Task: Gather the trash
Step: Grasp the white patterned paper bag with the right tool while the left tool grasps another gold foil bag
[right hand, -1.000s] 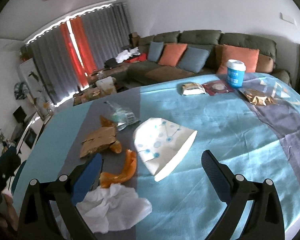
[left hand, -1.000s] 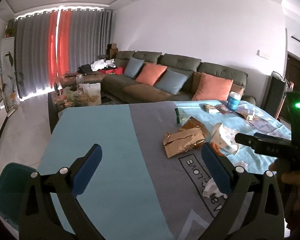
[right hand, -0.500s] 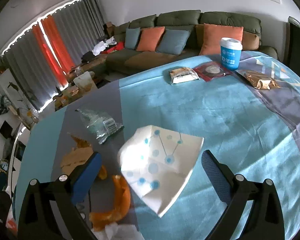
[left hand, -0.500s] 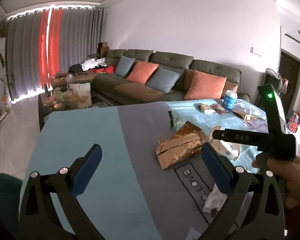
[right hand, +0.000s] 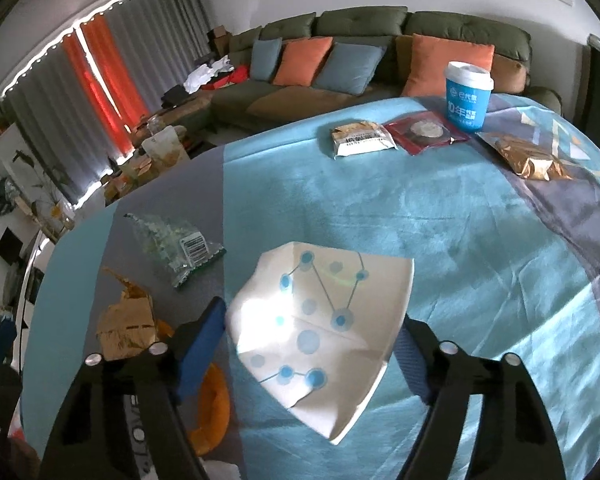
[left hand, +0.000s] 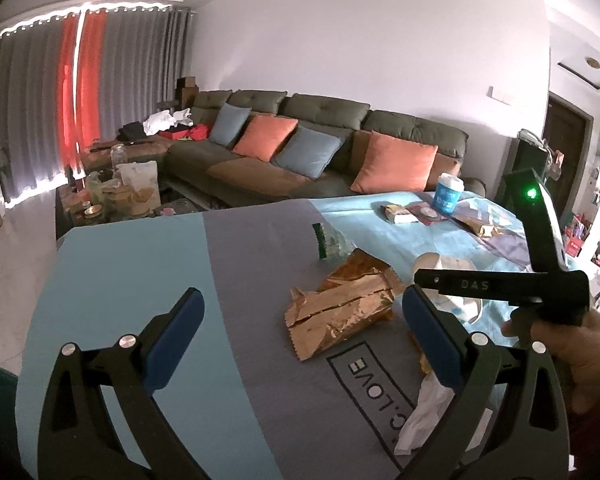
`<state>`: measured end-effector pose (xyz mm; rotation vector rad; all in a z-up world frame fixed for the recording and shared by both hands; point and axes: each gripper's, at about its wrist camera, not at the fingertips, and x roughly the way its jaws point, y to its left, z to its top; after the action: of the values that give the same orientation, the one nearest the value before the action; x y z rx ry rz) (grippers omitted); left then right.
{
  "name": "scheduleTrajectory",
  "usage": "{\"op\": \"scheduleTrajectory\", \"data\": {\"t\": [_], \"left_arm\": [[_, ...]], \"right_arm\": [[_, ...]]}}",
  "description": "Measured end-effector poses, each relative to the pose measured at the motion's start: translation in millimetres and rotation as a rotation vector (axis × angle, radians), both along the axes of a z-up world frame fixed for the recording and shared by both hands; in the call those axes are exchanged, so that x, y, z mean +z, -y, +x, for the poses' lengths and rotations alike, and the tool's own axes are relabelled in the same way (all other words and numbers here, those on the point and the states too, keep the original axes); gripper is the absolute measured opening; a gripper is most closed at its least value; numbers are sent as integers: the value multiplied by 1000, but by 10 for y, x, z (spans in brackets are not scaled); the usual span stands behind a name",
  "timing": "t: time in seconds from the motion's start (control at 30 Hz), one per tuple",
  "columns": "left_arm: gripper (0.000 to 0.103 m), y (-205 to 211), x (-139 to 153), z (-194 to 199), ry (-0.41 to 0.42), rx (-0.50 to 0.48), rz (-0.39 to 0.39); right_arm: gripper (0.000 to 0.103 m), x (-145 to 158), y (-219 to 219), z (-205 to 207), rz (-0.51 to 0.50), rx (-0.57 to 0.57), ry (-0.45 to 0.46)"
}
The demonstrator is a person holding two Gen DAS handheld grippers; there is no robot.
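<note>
A white paper bag with blue dots (right hand: 320, 328) lies flat on the blue and grey tablecloth (right hand: 440, 240). My right gripper (right hand: 308, 320) straddles it, jaws closing; both pads are at the bag's side edges and the bag looks unsqueezed. My left gripper (left hand: 300, 300) hovers open above the grey stripe with nothing between its fingers. Just ahead of it lies a torn gold wrapper (left hand: 340, 308). A clear wrapper with a green edge (right hand: 176, 244), an orange peel (right hand: 212, 412) and a crumpled white tissue (left hand: 428, 408) lie nearby.
At the far side stand a blue cup with a white lid (right hand: 468, 96), a beige snack packet (right hand: 360, 138), a red packet (right hand: 424, 132) and a gold packet (right hand: 528, 160). A hand (left hand: 572, 344) holds the right tool. Beyond the table are a sofa (left hand: 300, 152) and a cluttered low table (left hand: 112, 196).
My right gripper has come forward and down over the dotted bag, and its jaws have narrowed around it. My left gripper has drifted toward the gold wrapper, still open.
</note>
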<state>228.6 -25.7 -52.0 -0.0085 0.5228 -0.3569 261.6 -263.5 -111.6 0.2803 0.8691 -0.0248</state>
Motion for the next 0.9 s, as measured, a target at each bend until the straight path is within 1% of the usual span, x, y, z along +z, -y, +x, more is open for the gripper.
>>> {"op": "scheduleTrajectory", "data": {"t": [0.13, 0.23, 0.3, 0.33, 0.37, 0.4, 0.43, 0.53, 0.6, 0.63, 0.73, 0.77, 0.9], "left_arm": [[97, 135, -48, 109, -15, -35, 21], [98, 260, -95, 225, -38, -78, 31], [97, 366, -156, 320, -66, -109, 57], [97, 404, -188, 363, -79, -111, 71], [97, 440, -217, 405, -96, -111, 82], [97, 469, -249, 454, -119, -121, 80], [97, 489, -277, 509, -143, -128, 72], [97, 512, -346, 619, -188, -114, 54], [95, 538, -414, 691, -227, -118, 57], [91, 551, -438, 723, -240, -118, 57], [89, 582, -480, 769, -250, -113, 63], [89, 586, -489, 768, -253, -112, 70], [84, 649, -518, 790, -267, -127, 80]], "right_arm": [[75, 32, 46, -21, -7, 40, 14], [69, 66, 88, -36, -4, 57, 32], [65, 92, 129, -45, 13, 62, 43], [64, 98, 131, -46, 14, 65, 45], [59, 100, 142, -50, 21, 67, 49], [57, 100, 156, -53, 34, 72, 53], [57, 94, 160, -51, 38, 76, 53], [54, 66, 172, -48, 55, 86, 47], [54, 62, 169, -59, 60, 89, 48], [54, 61, 173, -67, 61, 89, 47], [58, 58, 212, -92, 53, 82, 45], [65, 57, 237, -106, 56, 75, 42], [66, 42, 319, -149, 43, 51, 39]]}}
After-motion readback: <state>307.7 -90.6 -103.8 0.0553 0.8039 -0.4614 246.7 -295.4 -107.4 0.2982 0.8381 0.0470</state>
